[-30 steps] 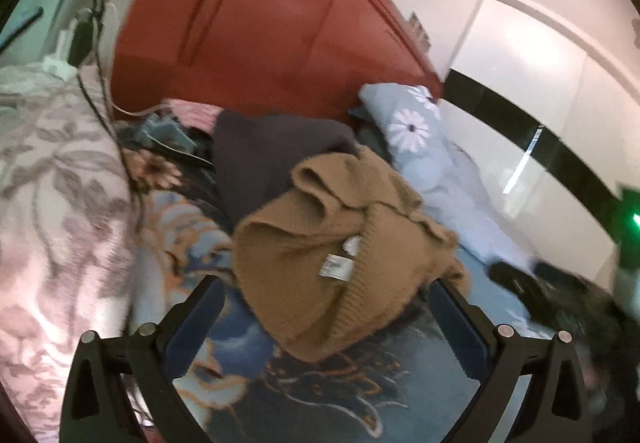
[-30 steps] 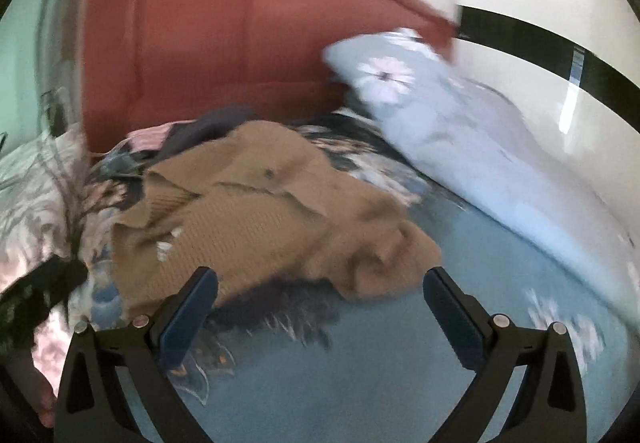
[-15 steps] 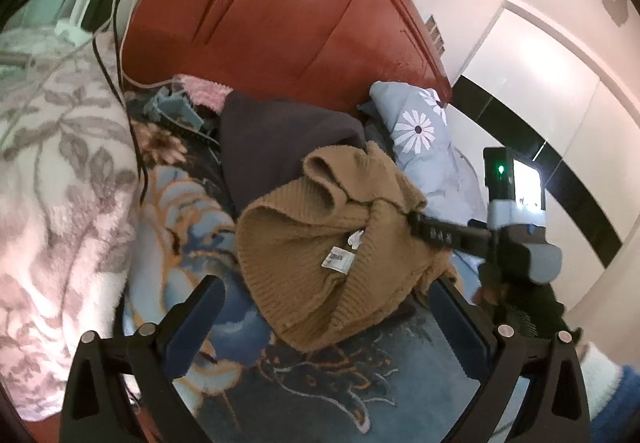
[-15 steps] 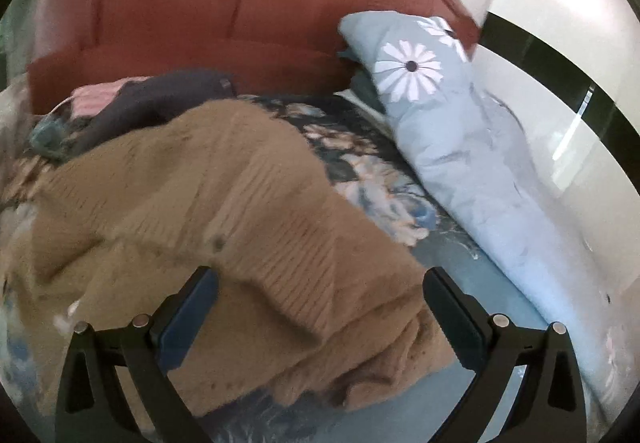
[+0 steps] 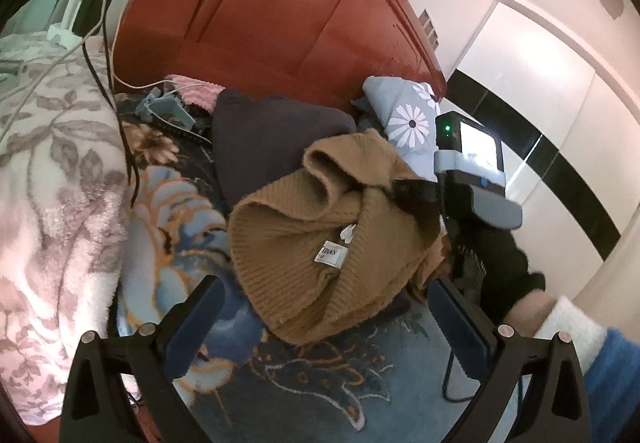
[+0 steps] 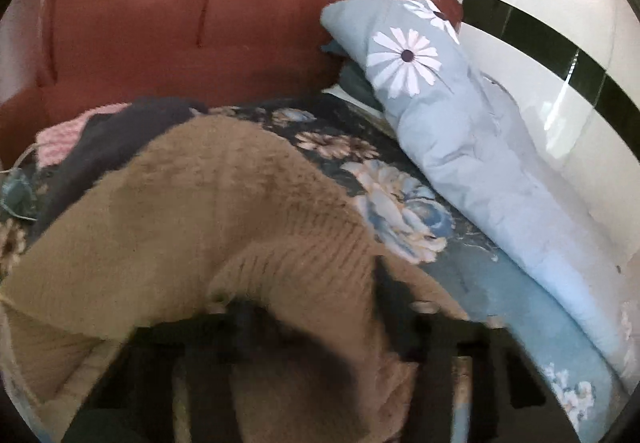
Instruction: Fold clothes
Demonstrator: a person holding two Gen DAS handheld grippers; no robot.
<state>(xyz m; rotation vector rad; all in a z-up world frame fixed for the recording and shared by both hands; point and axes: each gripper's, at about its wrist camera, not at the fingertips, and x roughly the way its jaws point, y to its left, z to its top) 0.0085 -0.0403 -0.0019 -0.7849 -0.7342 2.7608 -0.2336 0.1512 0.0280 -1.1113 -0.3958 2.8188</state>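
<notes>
A brown knit sweater lies crumpled on the floral bedspread, its white neck label up. My left gripper is open and empty, just in front of the sweater's near edge. My right gripper reaches in from the right and its fingers are in the sweater's right side. In the right wrist view the sweater fills the foreground and drapes over my right gripper; the jaws look closed in on the knit fabric, blurred.
A dark garment and a pink one lie behind the sweater by the red headboard. A blue daisy pillow lies at the right. A fluffy floral blanket and cables are at the left.
My right gripper has moved in to the sweater's right side and closed into it; fabric now covers its fingers. My left gripper has moved slightly closer and stays open.
</notes>
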